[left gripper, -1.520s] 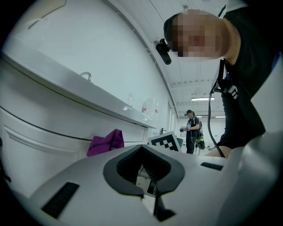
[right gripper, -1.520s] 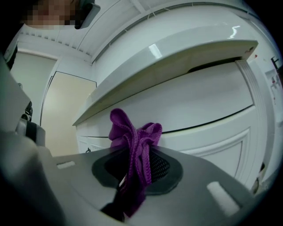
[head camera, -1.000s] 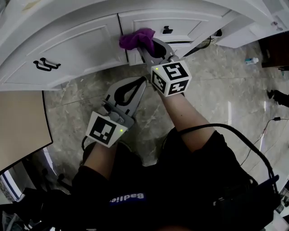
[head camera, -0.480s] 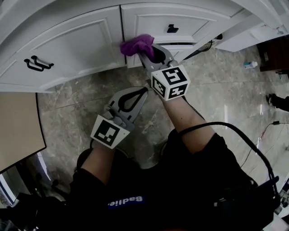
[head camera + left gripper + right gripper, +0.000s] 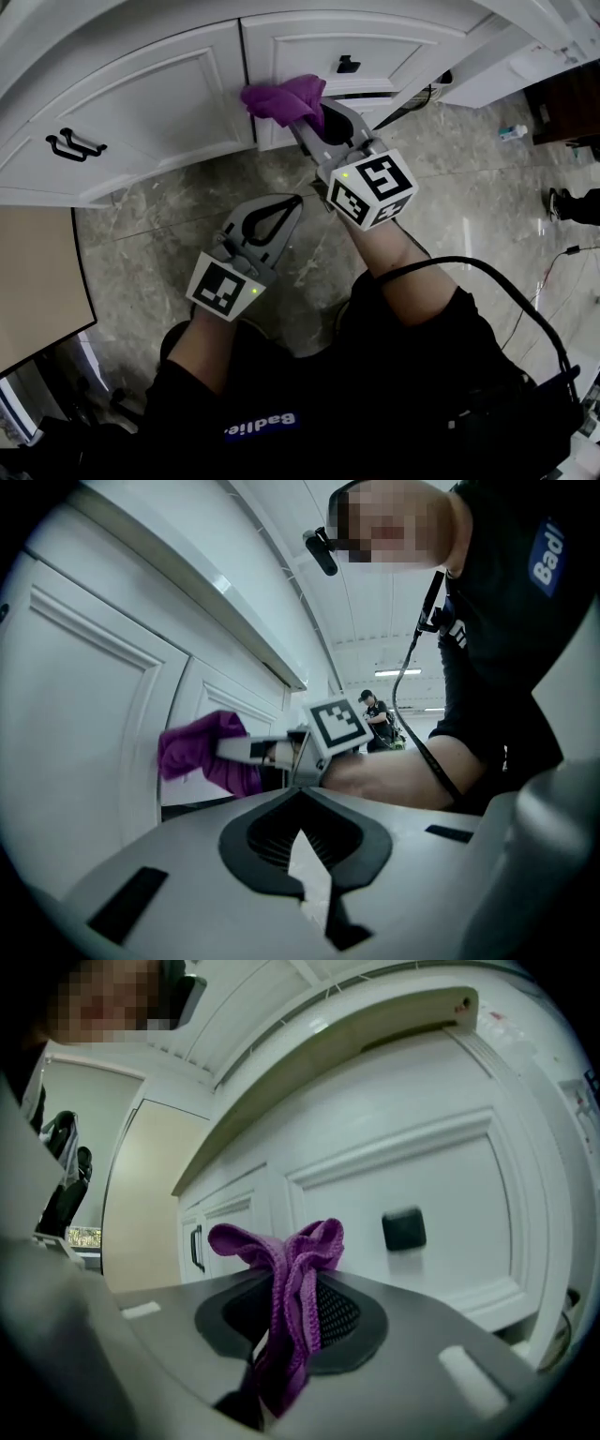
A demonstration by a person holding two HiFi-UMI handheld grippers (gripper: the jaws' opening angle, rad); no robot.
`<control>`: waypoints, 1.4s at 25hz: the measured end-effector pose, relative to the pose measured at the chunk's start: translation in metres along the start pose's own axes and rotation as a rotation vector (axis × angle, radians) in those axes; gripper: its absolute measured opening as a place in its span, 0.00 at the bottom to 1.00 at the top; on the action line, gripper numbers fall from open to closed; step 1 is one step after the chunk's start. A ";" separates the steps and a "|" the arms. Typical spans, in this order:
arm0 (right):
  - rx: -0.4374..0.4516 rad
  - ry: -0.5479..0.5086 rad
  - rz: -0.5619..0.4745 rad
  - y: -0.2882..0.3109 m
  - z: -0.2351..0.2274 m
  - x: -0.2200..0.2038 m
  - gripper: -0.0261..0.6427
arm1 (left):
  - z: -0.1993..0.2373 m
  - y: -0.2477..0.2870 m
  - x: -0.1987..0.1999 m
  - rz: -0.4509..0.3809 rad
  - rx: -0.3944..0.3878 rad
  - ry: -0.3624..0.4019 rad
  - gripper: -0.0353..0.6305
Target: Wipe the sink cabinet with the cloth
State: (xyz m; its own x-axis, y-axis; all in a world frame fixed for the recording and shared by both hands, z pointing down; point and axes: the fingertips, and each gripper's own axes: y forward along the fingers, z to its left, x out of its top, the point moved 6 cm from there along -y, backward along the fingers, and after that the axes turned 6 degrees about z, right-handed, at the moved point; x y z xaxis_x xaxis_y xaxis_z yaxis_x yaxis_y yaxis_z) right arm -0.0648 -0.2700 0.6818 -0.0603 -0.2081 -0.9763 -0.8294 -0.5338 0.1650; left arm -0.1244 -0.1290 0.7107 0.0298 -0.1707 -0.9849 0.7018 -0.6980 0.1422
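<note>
The purple cloth (image 5: pixel 281 98) is pressed against the white sink cabinet (image 5: pixel 159 103), at the seam between two doors. My right gripper (image 5: pixel 302 120) is shut on the cloth, its marker cube lower right of it. In the right gripper view the cloth (image 5: pixel 286 1260) bunches up out of the pinched jaws (image 5: pixel 292 1283), in front of a door panel with a black knob (image 5: pixel 404 1229). My left gripper (image 5: pixel 298 199) hangs shut and empty above the floor, below the cloth. From the left gripper view I see its closed jaws (image 5: pixel 301 796) and the cloth (image 5: pixel 202 752) beyond.
A black bar handle (image 5: pixel 70 143) sits on the left door and a knob (image 5: pixel 348 65) on the right one. A beige panel (image 5: pixel 37 272) stands at the left. On the marble floor (image 5: pixel 450 178) lies a small bottle (image 5: pixel 511 132). A dark cable (image 5: pixel 427 92) runs beside the cabinet.
The cloth has slid a little down and left along the door seam. The right gripper's cube end has swung to the right. The left gripper has barely moved.
</note>
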 end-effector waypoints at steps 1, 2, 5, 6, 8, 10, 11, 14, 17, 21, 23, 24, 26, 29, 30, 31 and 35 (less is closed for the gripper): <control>0.008 -0.017 -0.036 -0.006 0.002 0.018 0.15 | -0.001 0.001 0.000 0.003 -0.007 0.003 0.04; 0.014 -0.034 -0.072 -0.012 0.004 0.036 0.15 | -0.003 0.002 -0.001 0.004 -0.012 0.005 0.04; 0.004 -0.065 -0.164 -0.028 -0.001 0.081 0.15 | -0.006 0.005 0.000 0.004 -0.025 0.011 0.04; -0.008 -0.061 -0.190 -0.033 -0.006 0.092 0.15 | -0.008 0.005 0.001 0.001 -0.028 0.013 0.04; -0.040 -0.037 -0.229 -0.040 -0.017 0.107 0.15 | -0.010 0.006 0.003 -0.007 -0.036 0.024 0.04; -0.064 -0.009 -0.240 -0.042 -0.027 0.111 0.15 | -0.012 0.006 0.002 -0.003 -0.042 0.026 0.04; -0.071 0.002 -0.238 -0.040 -0.030 0.110 0.15 | -0.013 0.006 0.001 0.003 -0.043 0.021 0.04; -0.089 -0.011 -0.204 -0.032 -0.032 0.098 0.15 | -0.012 0.006 0.001 0.006 -0.041 0.016 0.04; -0.103 0.012 -0.133 -0.023 -0.030 0.074 0.15 | -0.012 0.006 0.001 0.005 -0.046 0.027 0.04; -0.111 0.064 -0.020 -0.009 -0.033 0.030 0.15 | -0.013 0.006 0.002 0.001 -0.051 0.027 0.04; -0.118 0.074 0.042 -0.004 -0.038 0.006 0.15 | -0.013 0.006 0.002 -0.001 -0.056 0.026 0.04; -0.123 0.078 0.069 -0.002 -0.041 -0.005 0.15 | -0.013 0.006 0.002 -0.002 -0.058 0.026 0.04; -0.131 0.090 0.106 -0.001 -0.047 -0.023 0.15 | -0.013 0.007 0.002 -0.004 -0.061 0.026 0.04; -0.146 0.093 0.149 -0.005 -0.054 -0.040 0.15 | -0.014 0.008 0.002 -0.004 -0.071 0.038 0.04; -0.149 0.093 0.166 -0.006 -0.054 -0.045 0.15 | -0.014 0.009 0.002 -0.004 -0.074 0.040 0.04; -0.150 0.095 0.184 -0.008 -0.055 -0.050 0.15 | -0.014 0.010 0.001 -0.005 -0.076 0.039 0.04; -0.129 0.114 0.230 -0.016 -0.054 -0.058 0.15 | -0.014 0.012 0.002 -0.015 -0.082 0.036 0.04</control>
State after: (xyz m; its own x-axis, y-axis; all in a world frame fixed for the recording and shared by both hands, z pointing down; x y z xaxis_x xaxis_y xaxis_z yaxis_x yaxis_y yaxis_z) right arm -0.0179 -0.2939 0.7436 -0.1703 -0.4227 -0.8901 -0.7232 -0.5600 0.4042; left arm -0.1057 -0.1281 0.7095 0.0431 -0.1343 -0.9900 0.7582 -0.6409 0.1199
